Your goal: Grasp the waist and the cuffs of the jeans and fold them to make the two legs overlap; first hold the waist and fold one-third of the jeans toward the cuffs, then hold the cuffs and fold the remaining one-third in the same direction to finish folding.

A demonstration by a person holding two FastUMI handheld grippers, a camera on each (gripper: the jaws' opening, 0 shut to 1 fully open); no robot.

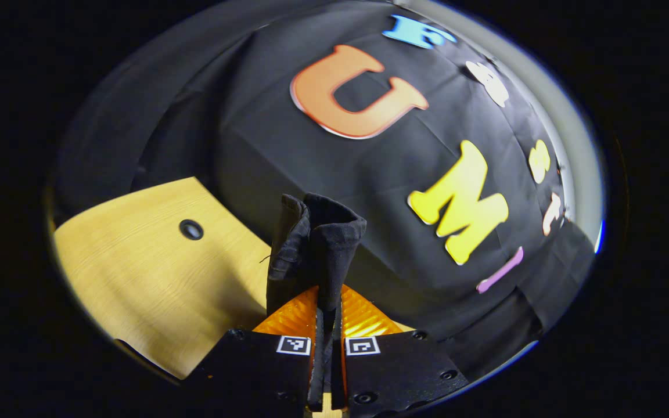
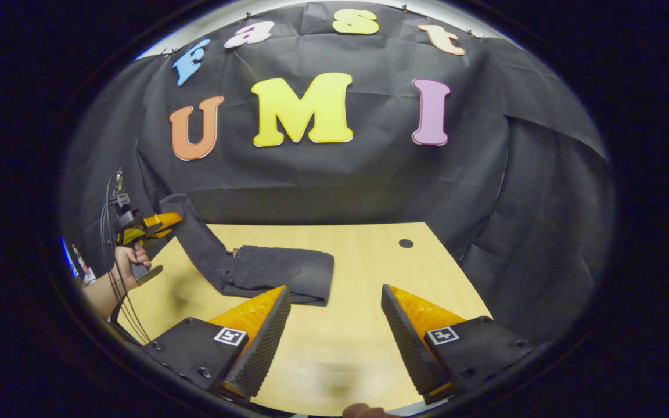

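The jeans are a dark, matt denim cloth with stitched seams, soft enough to drape in folds; the cuff end looks slightly fuzzy where it sticks up. The table is pale wood with a fine straight grain and a smooth, faintly satin finish. A small dark plastic-looking cap in the tabletop is glossy. The booth wall is thin black cloth, matt and creased.

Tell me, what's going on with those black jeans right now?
Left gripper shut on cuffs, lifted off table. Right gripper open, holding nothing. Jeans partly folded. Nothing in the way.
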